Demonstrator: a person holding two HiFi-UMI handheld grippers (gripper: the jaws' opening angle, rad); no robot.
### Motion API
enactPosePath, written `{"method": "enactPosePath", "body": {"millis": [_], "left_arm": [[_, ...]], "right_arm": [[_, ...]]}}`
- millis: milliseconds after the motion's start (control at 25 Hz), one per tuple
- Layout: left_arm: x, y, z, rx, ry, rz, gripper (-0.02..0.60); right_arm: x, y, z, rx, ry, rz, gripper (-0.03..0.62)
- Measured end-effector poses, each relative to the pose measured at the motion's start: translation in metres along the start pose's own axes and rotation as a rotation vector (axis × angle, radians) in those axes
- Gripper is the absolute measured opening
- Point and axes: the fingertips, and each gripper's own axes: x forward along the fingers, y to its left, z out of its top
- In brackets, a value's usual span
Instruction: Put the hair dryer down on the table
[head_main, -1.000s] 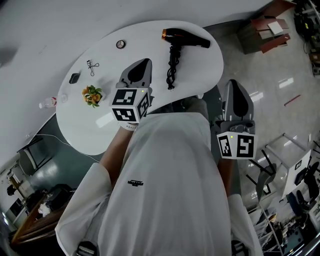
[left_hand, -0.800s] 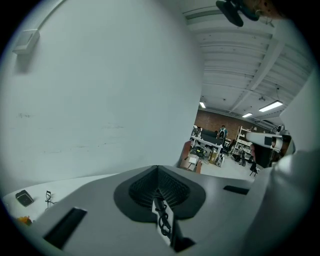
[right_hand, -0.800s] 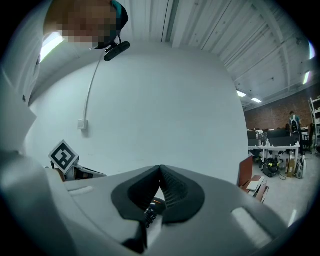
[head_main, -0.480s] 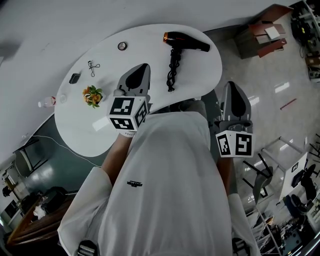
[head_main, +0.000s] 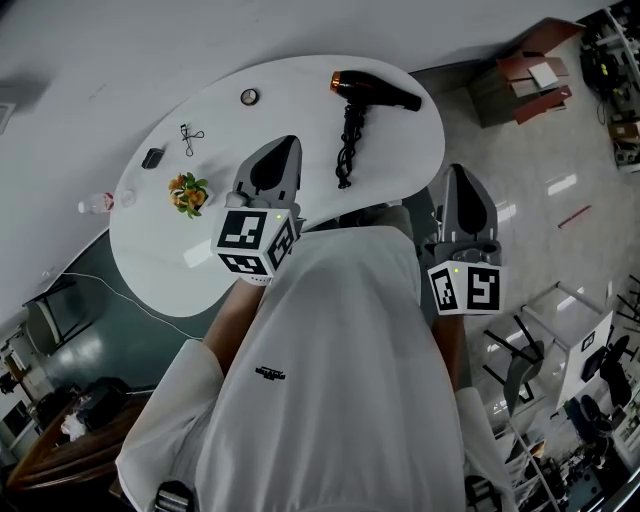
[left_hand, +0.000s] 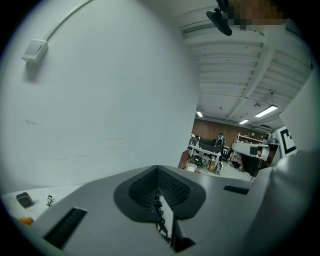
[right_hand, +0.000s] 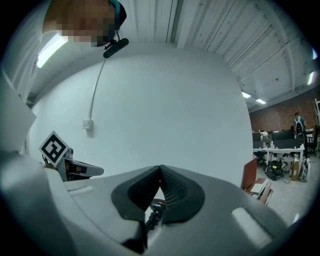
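The black hair dryer (head_main: 375, 90) with an orange rear ring lies on its side at the far end of the white oval table (head_main: 150, 250). Its coiled cord (head_main: 346, 150) trails toward me. My left gripper (head_main: 283, 145) hovers over the table's near edge, short of the cord, shut and empty. My right gripper (head_main: 462, 172) is held off the table's right side above the floor, also shut and empty. In the left gripper view the pads (left_hand: 150, 187) meet, with the cord (left_hand: 160, 220) showing below them. The right gripper view shows the dryer (right_hand: 155, 207) under the closed tips.
On the table's left part lie a small orange-flowered plant (head_main: 186, 192), a dark little case (head_main: 151, 157), an eyelash curler (head_main: 187, 135) and a round disc (head_main: 249, 97). A bottle (head_main: 98, 205) sits at the left rim. Brown boxes (head_main: 530, 75) stand on the floor at right.
My left gripper has lifted a little and drawn back toward me. The hair dryer stays on the table and the right gripper has kept still.
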Motion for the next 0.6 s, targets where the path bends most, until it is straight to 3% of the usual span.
{"method": "enactPosePath", "body": {"millis": [600], "left_arm": [[-0.0096,-0.0101,0.0067,0.006,-0.028,-0.025,0.009]], "right_arm": [[-0.0077,0.0055,0.0006,0.004,-0.007,-0.004,0.012]]}}
